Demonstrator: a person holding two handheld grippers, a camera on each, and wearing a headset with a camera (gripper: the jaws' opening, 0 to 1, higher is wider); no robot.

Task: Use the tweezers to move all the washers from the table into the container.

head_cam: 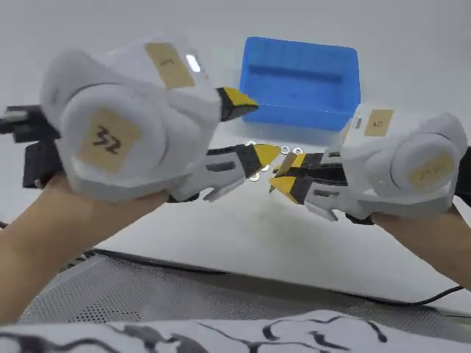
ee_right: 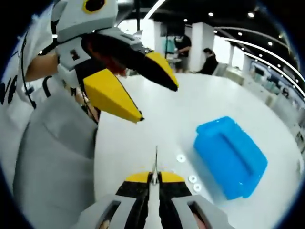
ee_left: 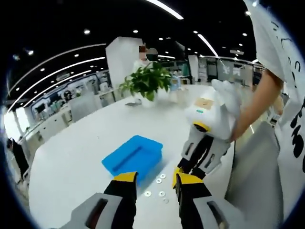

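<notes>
In the head view the left gripper (head_cam: pixel 252 129) sits left of centre, jaws apart with nothing between them. The right gripper (head_cam: pixel 285 175), centre right, has its jaws clamped on the tweezers (ee_right: pixel 155 164). The washers (ee_right: pixel 192 179) lie on the white table (head_cam: pixel 243 235) at mid-frame, just below the blue container (head_cam: pixel 302 81), which is at the upper centre-right.

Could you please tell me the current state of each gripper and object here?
left gripper: open, holding nothing.
right gripper: shut on the tweezers.
tweezers: gripped, tips pointing forward past the jaws.
container: on the table; inside cannot be judged.
washers: lying loose on the table, beside the container.
</notes>
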